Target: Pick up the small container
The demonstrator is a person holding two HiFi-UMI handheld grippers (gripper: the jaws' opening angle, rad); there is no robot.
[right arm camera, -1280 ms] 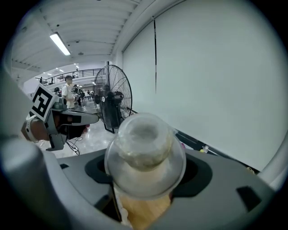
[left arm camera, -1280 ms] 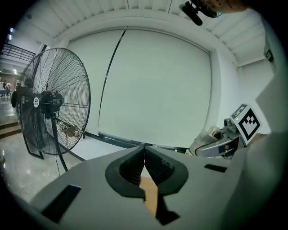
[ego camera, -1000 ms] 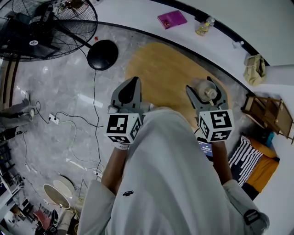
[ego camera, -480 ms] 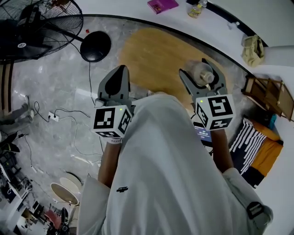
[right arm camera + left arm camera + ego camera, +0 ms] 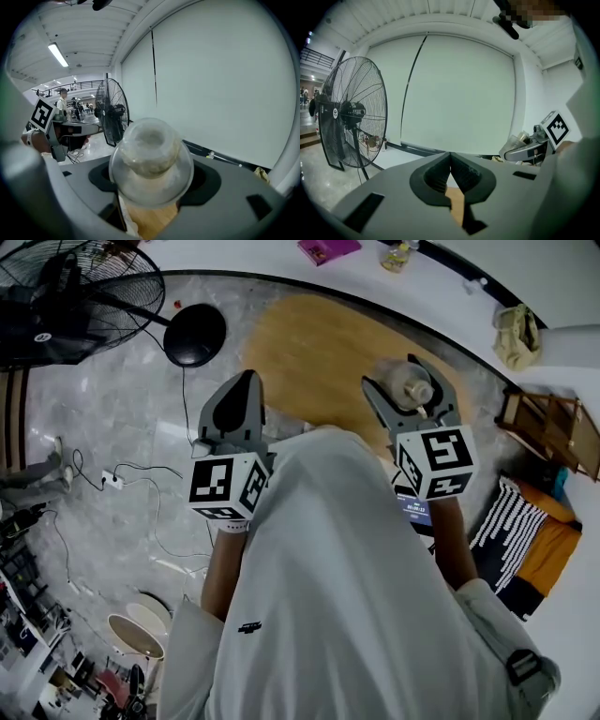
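Observation:
A small clear plastic container with a round lid sits between the jaws of my right gripper, held up above the round wooden table. In the right gripper view the container fills the gap between the jaws, which press on its sides. My left gripper hangs level with it to the left, its jaws closed together with nothing between them. In the left gripper view the left gripper shows its tips meeting, and the right gripper with the container appears at the right.
A large black floor fan stands at the far left, its round base near the table. Cables and a power strip lie on the marble floor. A pink book and a bottle rest by the wall. A wooden chair stands at the right.
Both grippers have shifted slightly up and left in the head view, the container staying in the right gripper's jaws. The view tilted a little.

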